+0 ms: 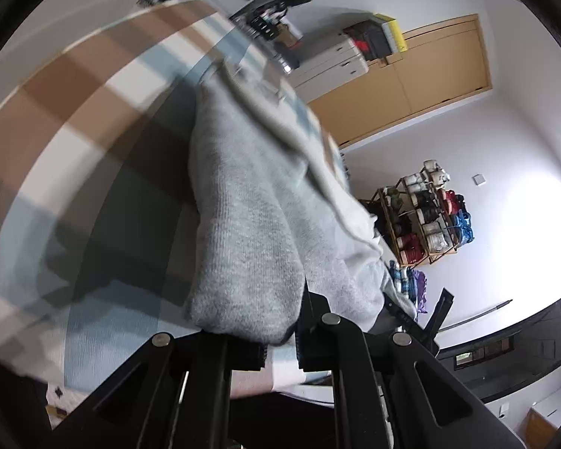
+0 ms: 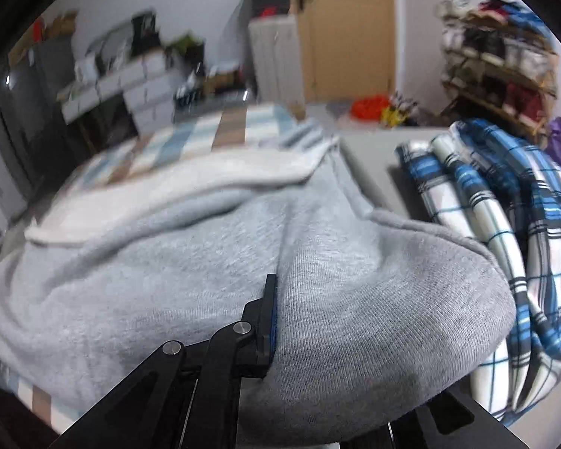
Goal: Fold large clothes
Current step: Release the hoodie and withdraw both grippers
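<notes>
The grey sweatshirt (image 2: 355, 299) pinched in the right gripper (image 2: 271, 321) is soft matt knit cloth with a paler fleecy lining. The gripper's links are matt black plastic with bright metal pins. Right of it lies smooth plaid cloth (image 2: 505, 205).

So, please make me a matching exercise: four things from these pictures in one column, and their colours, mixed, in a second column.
Things:
1. garment
2. plaid cloth
3. door
4. bed cover

Colours:
a. blue and white with dark lines
b. light wood
c. plain grey
d. brown, white and pale blue blocks

Pairs: 1-c, 2-a, 3-b, 4-d
</notes>
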